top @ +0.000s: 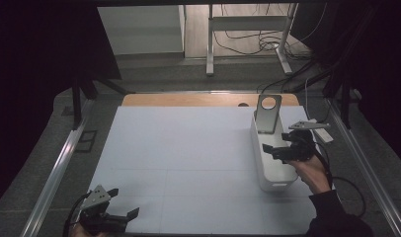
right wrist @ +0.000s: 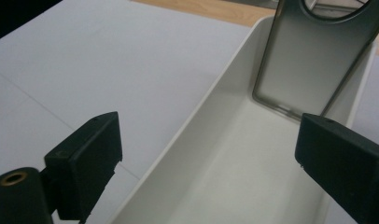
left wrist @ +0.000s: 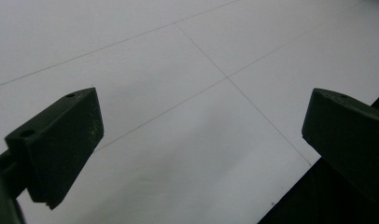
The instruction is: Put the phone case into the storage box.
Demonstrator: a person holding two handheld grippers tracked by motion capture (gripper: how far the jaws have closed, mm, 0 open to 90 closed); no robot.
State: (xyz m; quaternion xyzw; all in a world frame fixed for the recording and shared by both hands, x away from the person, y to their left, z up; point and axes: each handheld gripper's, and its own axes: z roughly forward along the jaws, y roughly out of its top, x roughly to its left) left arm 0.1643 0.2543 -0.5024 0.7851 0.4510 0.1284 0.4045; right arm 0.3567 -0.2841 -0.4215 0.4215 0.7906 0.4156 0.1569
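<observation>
Right gripper (top: 276,147) spread wide, empty, over the white bin (top: 282,183); left gripper (top: 123,203) likewise open, idle. The grey stand (top: 267,114) leans against the bin's far end. Risk: a jaw clipping the rim could topple it.

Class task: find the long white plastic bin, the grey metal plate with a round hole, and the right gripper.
Long white plastic bin (top: 276,174): high view, near inner floor.
Grey metal plate with a round hole (right wrist: 299,65): right gripper view, flat face.
Right gripper (top: 275,141): high view, between open jaws.

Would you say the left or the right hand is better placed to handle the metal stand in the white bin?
Right. The right gripper hovers open over the white bin, facing the metal stand; the left gripper sits at the table's near-left corner.
</observation>
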